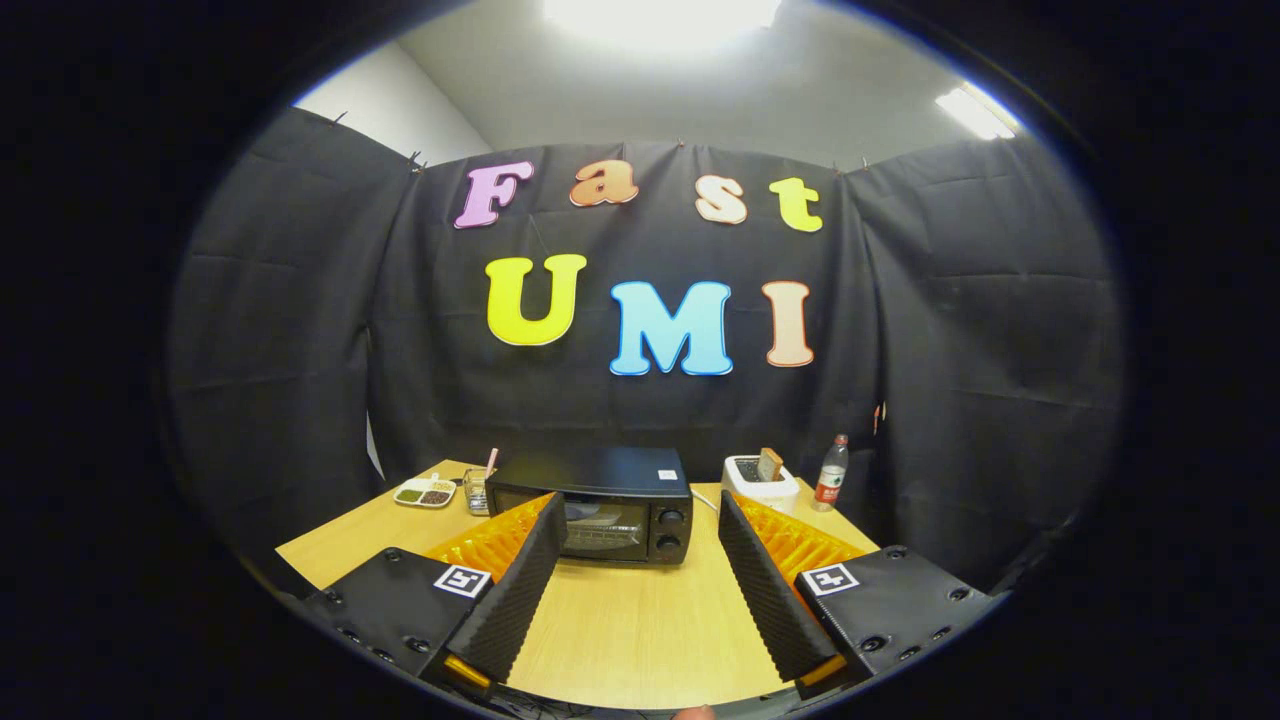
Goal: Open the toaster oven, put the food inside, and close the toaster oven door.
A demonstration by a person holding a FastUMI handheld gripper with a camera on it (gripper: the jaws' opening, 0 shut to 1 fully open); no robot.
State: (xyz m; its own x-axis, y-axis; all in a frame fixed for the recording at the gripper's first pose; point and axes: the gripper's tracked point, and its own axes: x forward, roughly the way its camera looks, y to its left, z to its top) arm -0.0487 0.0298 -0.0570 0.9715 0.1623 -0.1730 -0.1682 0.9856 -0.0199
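The gripper (640,510) hung with its 2 fingers spread apart and empty, and the toaster oven (592,505), door closed, sat straight ahead on the far table (640,630), slightly left.

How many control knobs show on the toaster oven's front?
2: upper knob and lower knob, stacked right of the shut door on the toaster oven, beyond the open gripper.
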